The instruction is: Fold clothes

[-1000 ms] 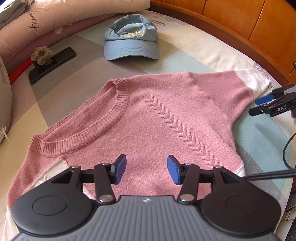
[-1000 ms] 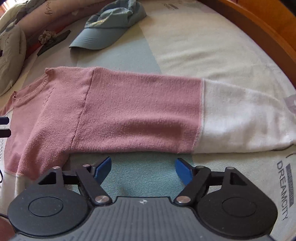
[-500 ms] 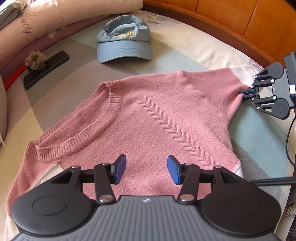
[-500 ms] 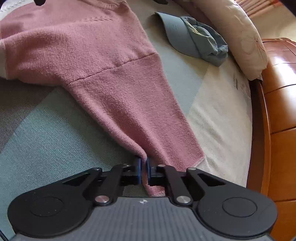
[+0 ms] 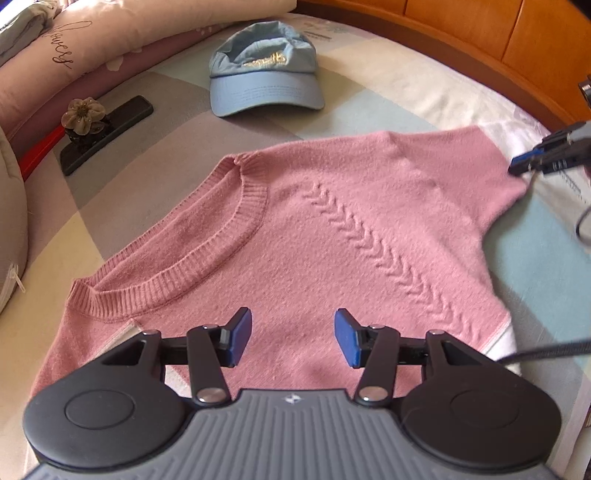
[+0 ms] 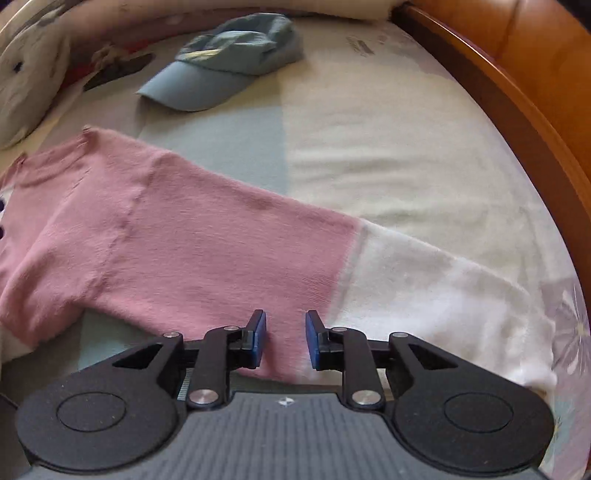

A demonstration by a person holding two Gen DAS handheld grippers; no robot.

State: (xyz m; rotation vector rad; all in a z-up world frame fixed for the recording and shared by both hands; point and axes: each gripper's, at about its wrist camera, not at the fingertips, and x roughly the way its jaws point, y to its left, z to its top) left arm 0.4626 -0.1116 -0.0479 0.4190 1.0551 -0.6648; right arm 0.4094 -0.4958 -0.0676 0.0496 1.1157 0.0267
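Left wrist: pink sweater (image 5: 314, 236) flat, chevron front; left gripper (image 5: 293, 338) apart, empty. Right wrist only: white sleeve end (image 6: 443, 295); right gripper (image 6: 283, 339) opening, unclamped over sleeve.

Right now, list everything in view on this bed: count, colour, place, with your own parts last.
pink knitted sweater: one, pink with white sleeve end, spread flat mid-bed, sleeve stretched out.
blue baseball cap: one, light blue, beyond the sweater's collar.
black flat slab: one, black, beside the pillows, a grey fabric flower on it.
pillows: several, pink and cream, along the far edge.
patchwork bedsheet: one, cream, teal, grey.
wooden bed frame: one, orange-brown, along the side.
left gripper: open above the sweater's body.
right gripper: jaws opening over the sleeve.
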